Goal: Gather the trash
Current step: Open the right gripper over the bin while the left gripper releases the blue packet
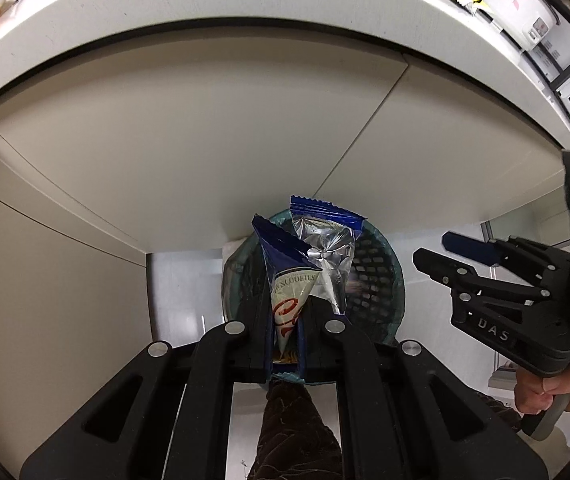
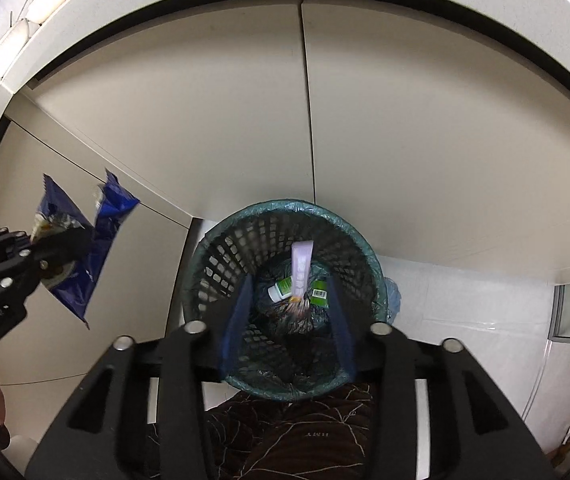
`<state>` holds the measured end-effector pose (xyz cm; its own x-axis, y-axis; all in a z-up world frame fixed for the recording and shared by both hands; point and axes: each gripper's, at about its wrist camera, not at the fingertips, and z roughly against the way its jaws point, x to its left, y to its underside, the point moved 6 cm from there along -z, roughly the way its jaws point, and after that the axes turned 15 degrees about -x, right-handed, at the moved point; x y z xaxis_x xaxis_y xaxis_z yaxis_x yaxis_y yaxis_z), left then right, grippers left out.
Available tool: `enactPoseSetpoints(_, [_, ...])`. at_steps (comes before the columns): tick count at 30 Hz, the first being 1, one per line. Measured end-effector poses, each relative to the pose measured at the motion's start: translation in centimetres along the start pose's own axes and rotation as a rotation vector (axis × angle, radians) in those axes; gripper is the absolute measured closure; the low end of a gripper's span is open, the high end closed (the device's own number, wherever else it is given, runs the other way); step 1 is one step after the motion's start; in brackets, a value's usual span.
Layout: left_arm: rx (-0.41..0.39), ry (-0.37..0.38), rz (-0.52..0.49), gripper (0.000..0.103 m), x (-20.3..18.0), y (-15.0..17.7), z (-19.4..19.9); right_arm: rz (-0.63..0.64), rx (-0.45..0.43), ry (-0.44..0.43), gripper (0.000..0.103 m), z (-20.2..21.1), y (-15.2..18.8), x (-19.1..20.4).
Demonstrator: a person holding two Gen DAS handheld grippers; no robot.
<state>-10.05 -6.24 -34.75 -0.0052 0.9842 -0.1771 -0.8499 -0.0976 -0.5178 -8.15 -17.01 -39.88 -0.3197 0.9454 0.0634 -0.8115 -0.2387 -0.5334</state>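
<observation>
Cookie wrapper (image 1: 291,280), blue and foil-lined, hung clamped in the left gripper (image 1: 285,344) above the lined mesh wastebasket (image 2: 205,264), off toward its left rim. The right gripper (image 2: 289,320) stood with jaws apart and empty over the basket, a pale tube (image 2: 300,268) seemingly dropping between them. Releasing well probably meant centring the wrapper over the opening first.

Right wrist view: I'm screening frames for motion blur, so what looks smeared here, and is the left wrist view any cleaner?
Right wrist view: the pale strip over the trash basket is streaked, as are the right gripper's blue fingers; cabinet edges bow from fisheye. Left wrist view: sharper, with glare on the cookie wrapper's silver foil.
</observation>
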Motion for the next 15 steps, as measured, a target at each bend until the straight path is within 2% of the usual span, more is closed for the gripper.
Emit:
enactPoseSetpoints(1, [0.002,0.000,-0.003,0.096,-0.2,-0.1,-0.1,0.000,-0.003,0.003,0.055,0.1,0.0,-0.2])
enactPoseSetpoints(3, [0.009,0.003,-0.008,0.096,-0.4,-0.1,-0.5,0.001,-0.015,0.016,0.040,0.4,-0.1,-0.4])
enactPoseSetpoints(6, [0.020,0.013,-0.015,0.096,-0.7,0.1,-1.1,-0.012,-0.049,0.039,0.026,0.8,-0.3,-1.4])
enactPoseSetpoints(15, [0.060,0.051,-0.061,0.096,-2.6,0.8,-3.3,-0.053,-0.075,0.114,0.016,2.1,0.0,-5.2])
